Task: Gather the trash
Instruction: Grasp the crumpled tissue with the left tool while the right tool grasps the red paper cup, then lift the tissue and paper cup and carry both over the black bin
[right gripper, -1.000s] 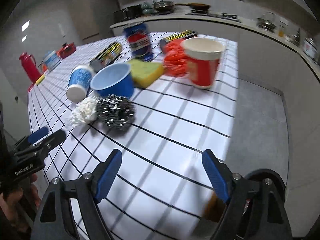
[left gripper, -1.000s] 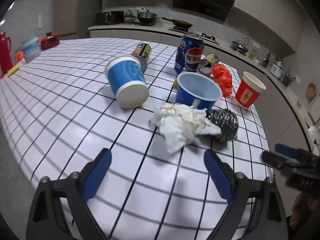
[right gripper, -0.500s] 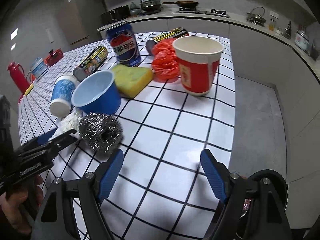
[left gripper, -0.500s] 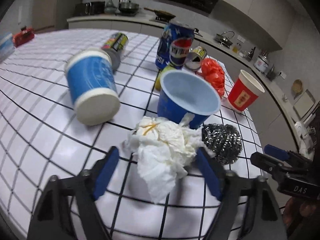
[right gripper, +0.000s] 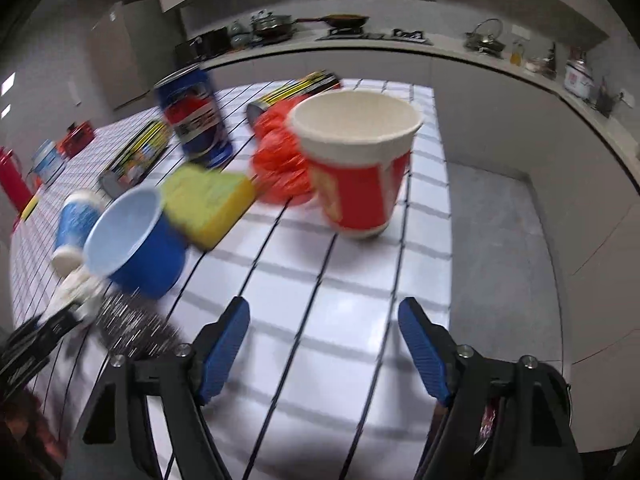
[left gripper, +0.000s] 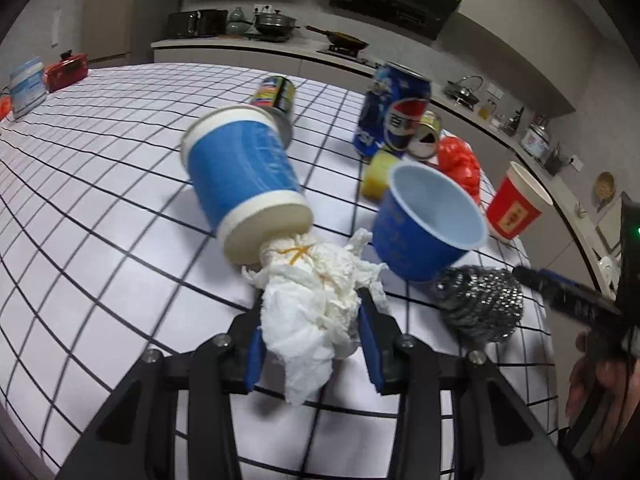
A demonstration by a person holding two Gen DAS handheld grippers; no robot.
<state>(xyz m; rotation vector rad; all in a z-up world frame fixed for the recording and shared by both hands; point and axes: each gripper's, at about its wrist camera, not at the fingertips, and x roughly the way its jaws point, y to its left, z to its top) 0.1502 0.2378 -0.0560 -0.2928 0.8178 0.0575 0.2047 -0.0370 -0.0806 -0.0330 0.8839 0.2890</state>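
Observation:
My left gripper [left gripper: 310, 328] is shut on a crumpled white tissue [left gripper: 308, 304] on the checked table [left gripper: 100, 208]. The tissue touches a tipped blue-and-white paper cup [left gripper: 244, 184] and a blue bowl [left gripper: 424, 220]. A steel scourer [left gripper: 480, 304] lies to the right. My right gripper [right gripper: 324, 344] is open and empty above the table near its right edge, with a red paper cup [right gripper: 360, 176] ahead of it. The tissue shows at the left in the right wrist view [right gripper: 76, 292].
A Pepsi can [right gripper: 194, 114], a yellow sponge [right gripper: 208, 204], an orange plastic bag [right gripper: 280, 164] and lying tins [right gripper: 136, 156] crowd the table's far side. A bin [right gripper: 520, 412] shows below the right gripper. The table edge drops to grey floor [right gripper: 492, 240] on the right.
My left gripper moved forward and closed on the tissue. My right gripper moved forward and right, toward the red cup, still open.

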